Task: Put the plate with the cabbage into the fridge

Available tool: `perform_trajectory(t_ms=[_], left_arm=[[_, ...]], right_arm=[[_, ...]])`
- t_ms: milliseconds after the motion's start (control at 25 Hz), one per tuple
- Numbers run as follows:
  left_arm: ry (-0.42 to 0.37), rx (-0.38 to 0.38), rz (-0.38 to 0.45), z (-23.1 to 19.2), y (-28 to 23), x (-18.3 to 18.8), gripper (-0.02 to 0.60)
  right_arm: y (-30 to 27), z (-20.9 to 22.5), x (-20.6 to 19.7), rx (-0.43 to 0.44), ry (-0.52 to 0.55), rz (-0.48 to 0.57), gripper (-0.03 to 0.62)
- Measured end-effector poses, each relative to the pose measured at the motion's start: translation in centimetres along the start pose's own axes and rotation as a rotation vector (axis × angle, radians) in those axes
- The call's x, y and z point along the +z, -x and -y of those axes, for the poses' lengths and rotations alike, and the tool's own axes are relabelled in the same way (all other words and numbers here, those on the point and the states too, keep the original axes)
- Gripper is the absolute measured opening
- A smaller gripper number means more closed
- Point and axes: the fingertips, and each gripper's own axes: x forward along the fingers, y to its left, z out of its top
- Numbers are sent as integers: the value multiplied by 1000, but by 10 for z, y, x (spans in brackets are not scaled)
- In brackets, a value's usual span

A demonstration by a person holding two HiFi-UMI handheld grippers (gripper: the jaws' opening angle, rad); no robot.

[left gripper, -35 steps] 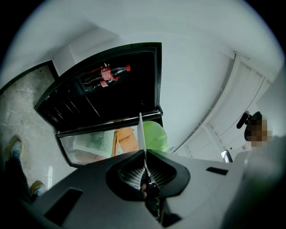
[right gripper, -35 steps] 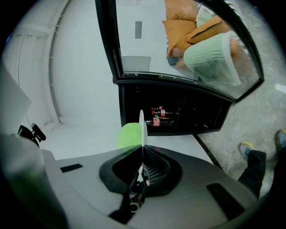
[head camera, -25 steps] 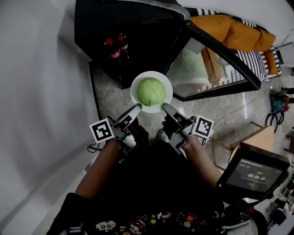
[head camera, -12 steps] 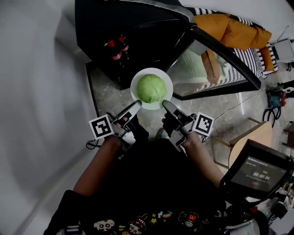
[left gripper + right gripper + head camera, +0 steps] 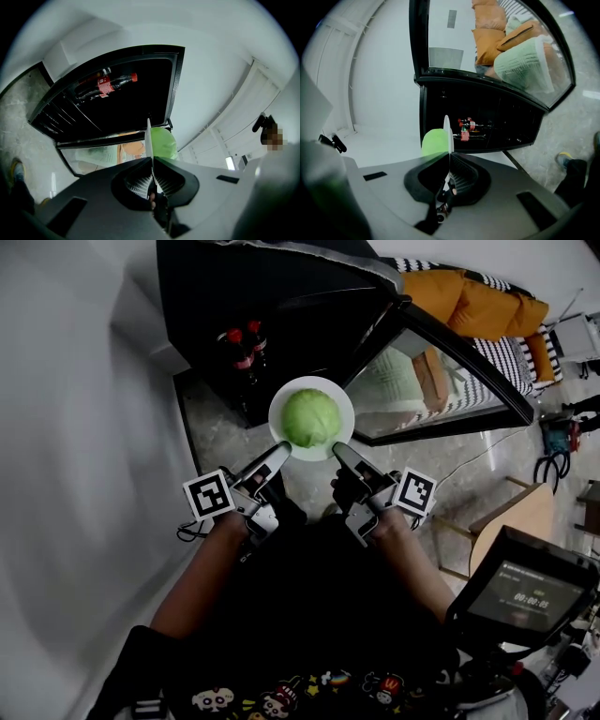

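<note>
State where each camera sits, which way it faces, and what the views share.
Head view: on the person's head, looking steeply down at the plate, cabbage and open fridge; forearms, left gripper, right gripper show.
Left gripper view: on that gripper, looking along jaws shut on the plate's rim toward the fridge.
Right gripper view: likewise, from the plate's other side; a shoe shows.
All share plate, cabbage, bottles.

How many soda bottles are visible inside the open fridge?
2. One bottle sits just left of the other bottle in the head view, inside the dark fridge beyond the plate. The dark interior may hide more.
</note>
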Motion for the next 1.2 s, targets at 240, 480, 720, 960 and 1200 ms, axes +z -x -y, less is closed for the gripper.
perform_trajectory(t_ms=[240,480,720,960,1200], left_arm=[[16,-7,-13,-6,-10,12,14],[6,-11,-14,-3,-3,12,14],[8,-5,13,-2,-12,18,14],[4,22,81,-5,-32,29,14],[5,61,145,-1,-49,33,14]], right_arm=[[-9,6,10,-7,-4,22,11],[-10,2,3,3,0,22,11],[-18,1,14,16,-5,-6,11],[-31,7,40,20,-13,-78,12],[-35,4,64,24,-16,-149,12]])
